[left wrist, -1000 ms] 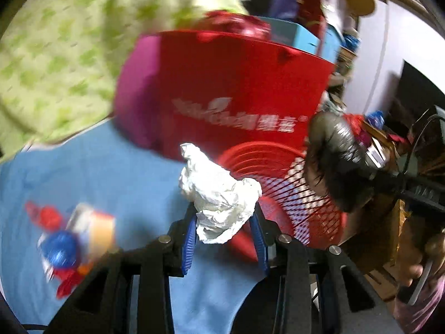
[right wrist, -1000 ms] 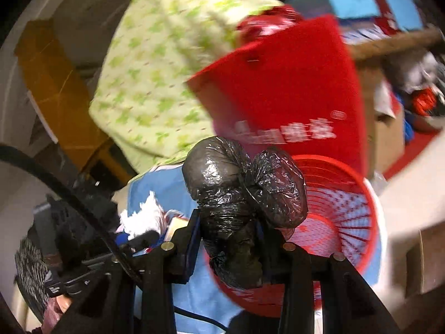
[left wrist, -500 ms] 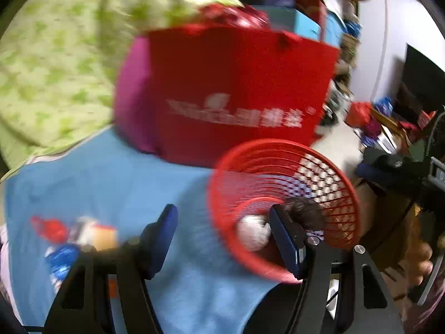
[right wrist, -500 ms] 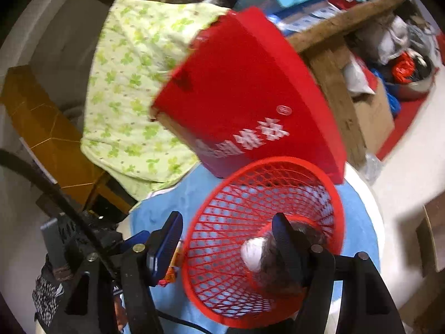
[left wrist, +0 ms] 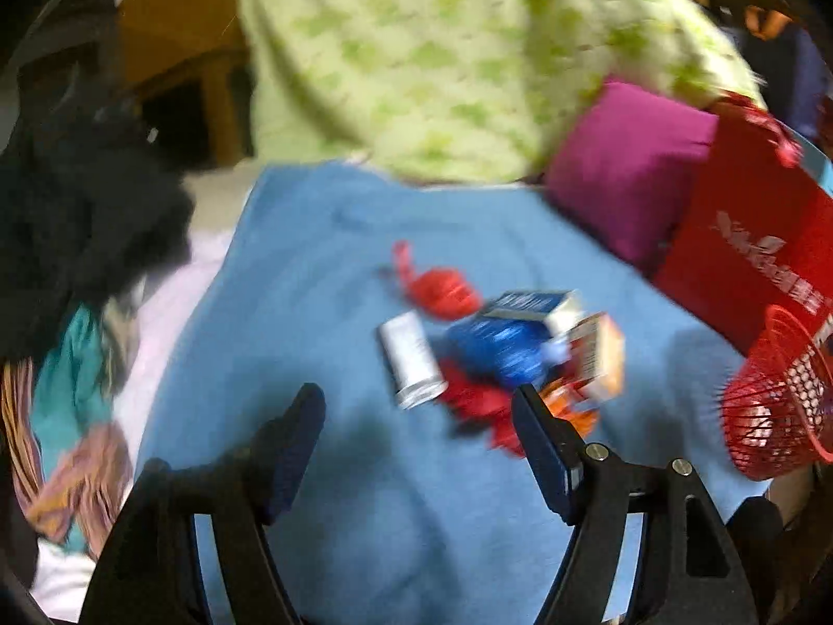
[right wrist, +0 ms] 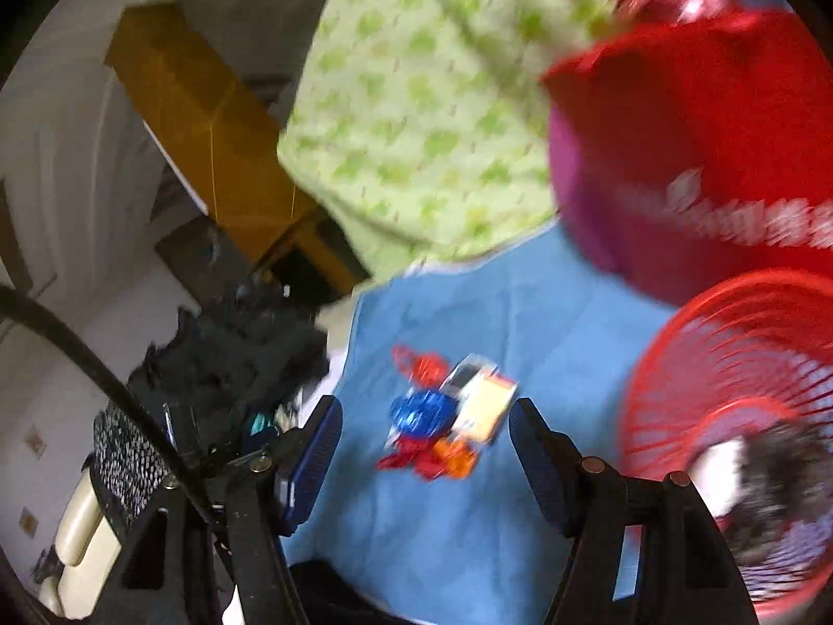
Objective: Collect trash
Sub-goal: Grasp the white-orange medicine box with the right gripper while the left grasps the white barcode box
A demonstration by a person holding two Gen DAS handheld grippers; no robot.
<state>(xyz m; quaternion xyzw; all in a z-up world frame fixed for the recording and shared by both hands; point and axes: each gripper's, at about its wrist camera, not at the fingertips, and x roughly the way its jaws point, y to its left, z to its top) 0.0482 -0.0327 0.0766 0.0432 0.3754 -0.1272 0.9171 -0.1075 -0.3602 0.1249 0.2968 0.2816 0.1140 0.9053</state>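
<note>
With both loads dropped, the left hand-held gripper (left wrist: 419, 429) and right hand-held gripper (right wrist: 424, 440), jaws just spread and empty, face the leftover trash pile (left wrist: 500, 349) on the blue cloth (left wrist: 323, 271); the red basket (right wrist: 729, 416) waits at three o'clock.

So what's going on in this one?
A person with a gripper in each hand is clearing trash off a blue cloth into a red basket. Black and white wads already lie in it. The left gripper and right gripper are open and empty, jaws having just opened, facing a pile of wrappers and boxes.
</note>
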